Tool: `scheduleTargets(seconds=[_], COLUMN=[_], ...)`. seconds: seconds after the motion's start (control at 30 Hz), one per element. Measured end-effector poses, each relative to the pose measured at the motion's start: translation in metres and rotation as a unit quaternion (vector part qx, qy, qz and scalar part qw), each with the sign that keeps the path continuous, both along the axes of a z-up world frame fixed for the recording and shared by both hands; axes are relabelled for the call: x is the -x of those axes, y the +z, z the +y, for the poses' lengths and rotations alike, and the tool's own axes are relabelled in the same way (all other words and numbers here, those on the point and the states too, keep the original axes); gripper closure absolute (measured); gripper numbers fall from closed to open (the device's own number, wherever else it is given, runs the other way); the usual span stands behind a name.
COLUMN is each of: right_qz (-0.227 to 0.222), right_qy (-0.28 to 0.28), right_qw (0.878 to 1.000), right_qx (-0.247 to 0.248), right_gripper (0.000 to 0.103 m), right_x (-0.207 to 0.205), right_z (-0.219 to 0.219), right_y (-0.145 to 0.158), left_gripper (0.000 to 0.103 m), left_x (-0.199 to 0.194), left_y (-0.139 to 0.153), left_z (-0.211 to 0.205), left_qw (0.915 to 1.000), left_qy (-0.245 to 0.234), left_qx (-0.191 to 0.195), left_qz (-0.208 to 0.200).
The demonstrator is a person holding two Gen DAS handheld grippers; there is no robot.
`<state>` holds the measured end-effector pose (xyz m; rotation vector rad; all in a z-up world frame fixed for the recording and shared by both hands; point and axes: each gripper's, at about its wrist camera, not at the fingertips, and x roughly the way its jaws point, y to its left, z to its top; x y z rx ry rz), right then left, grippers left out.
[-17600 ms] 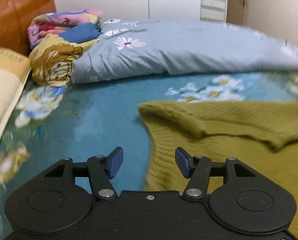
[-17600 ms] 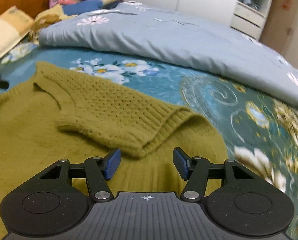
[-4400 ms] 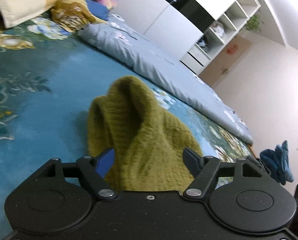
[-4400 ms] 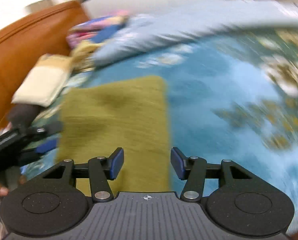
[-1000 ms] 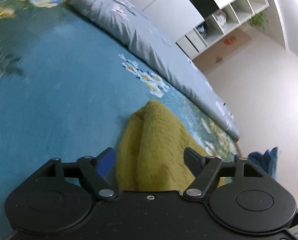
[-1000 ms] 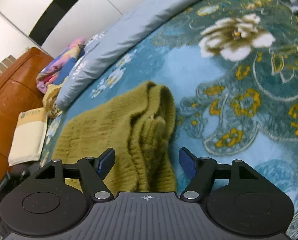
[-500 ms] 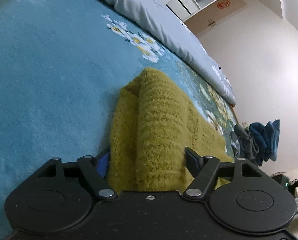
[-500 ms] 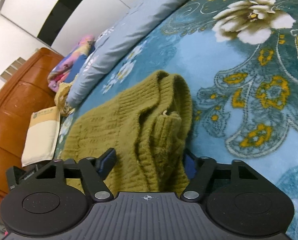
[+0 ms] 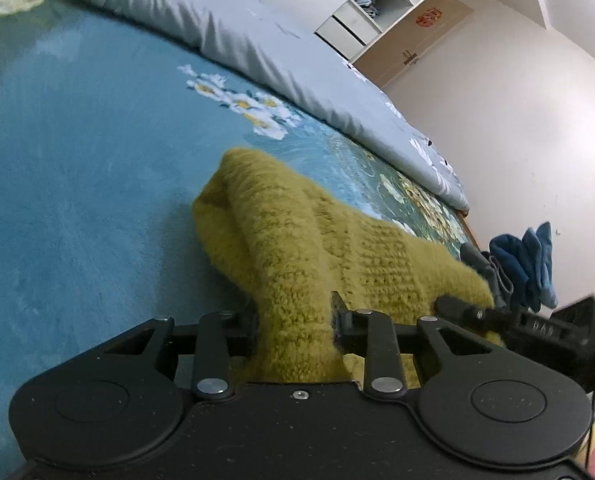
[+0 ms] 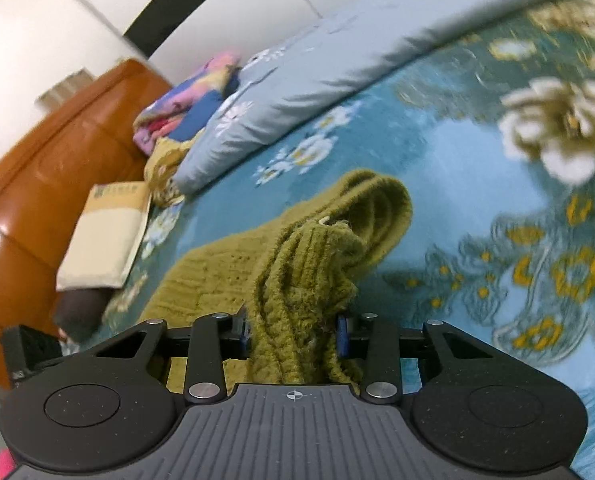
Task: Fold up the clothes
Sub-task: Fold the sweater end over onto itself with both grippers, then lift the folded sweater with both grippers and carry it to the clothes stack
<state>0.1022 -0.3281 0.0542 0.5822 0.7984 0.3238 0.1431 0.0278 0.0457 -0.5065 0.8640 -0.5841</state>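
Note:
An olive-green knitted sweater [image 9: 305,240] lies folded into a thick band on the teal flowered bed cover [image 9: 77,184]. My left gripper [image 9: 295,320] is shut on one end of the sweater, whose layers bunch between its fingers. My right gripper [image 10: 295,330] is shut on the other end of the sweater [image 10: 309,268], with ribbed folds bulging up between its blue pads. The right gripper's body [image 9: 553,328] shows at the right edge of the left wrist view.
A grey-blue flowered quilt [image 9: 257,48] lies along the far side of the bed. Blue clothes [image 9: 525,264] hang past the bed's foot. A cream pillow [image 10: 105,236], colourful bedding [image 10: 185,116] and the brown headboard [image 10: 37,184] are at the head end.
Both grippers have closed on the sweater ends; half a second ago their fingers stood wide around the fabric. The bunched ends have lifted slightly off the bed.

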Motion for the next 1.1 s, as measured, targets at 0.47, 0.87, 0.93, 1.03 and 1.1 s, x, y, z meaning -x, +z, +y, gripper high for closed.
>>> scheduleTargets(seconds=[0.47, 0.87, 0.93, 1.03, 1.1], right_qz=[-0.065, -0.133, -0.141, -0.148, -0.149], right_qy=[-0.015, -0.07, -0.084, -0.107, -0.121], right_qw=[0.996, 0.976, 0.972, 0.966, 0.962], right_qx=[0.053, 0.156, 0.169, 0.183, 0.195], right_gripper=[0.07, 0.07, 0.07, 0.07, 0.07], right_x=[0.047, 0.081, 0.085, 0.092, 0.095], right_z=[-0.078, -0.219, -0.247, -0.289, -0.317], right_y=[0.079, 0.181, 0.198, 0.219, 0.232], left_gripper=[0.074, 0.074, 0.074, 0.074, 0.074], left_x=[0.022, 0.002, 0.0, -0.005, -0.008], left_y=[0.079, 0.168, 0.185, 0.21, 0.225], left_z=[-0.099, -0.273, -0.304, -0.355, -0.391], left_qw=[0.9943, 0.9761, 0.9713, 0.963, 0.9571], left_qy=[-0.071, -0.153, -0.167, -0.192, -0.206], left_qx=[-0.003, 0.046, 0.053, 0.06, 0.062], left_qz=[-0.08, -0.148, -0.16, -0.18, -0.194])
